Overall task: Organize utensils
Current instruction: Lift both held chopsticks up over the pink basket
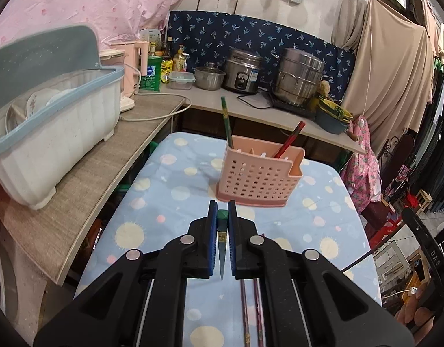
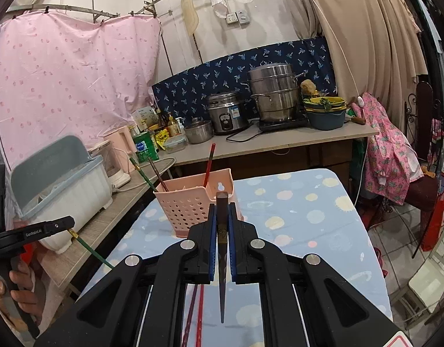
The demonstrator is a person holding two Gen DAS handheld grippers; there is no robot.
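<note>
A pink perforated utensil holder (image 1: 258,175) (image 2: 193,204) stands on the dotted blue cloth table (image 1: 175,190). A green chopstick (image 1: 227,121) and a red chopstick (image 1: 289,138) stand in it; the right wrist view also shows a brown one (image 2: 158,177). My left gripper (image 1: 222,208) is shut on a green chopstick (image 1: 222,237), just short of the holder. My right gripper (image 2: 222,208) is shut on a dark brown chopstick (image 2: 222,231), close behind the holder. Two more chopsticks (image 1: 252,312) lie on the cloth under the left gripper.
A white and blue dish rack (image 1: 48,133) sits on the grey counter (image 1: 106,156) at the left. A rice cooker (image 1: 243,70), steel pots (image 1: 299,76) and bottles (image 1: 152,72) stand on the back counter. Clothes (image 2: 389,156) hang at the right.
</note>
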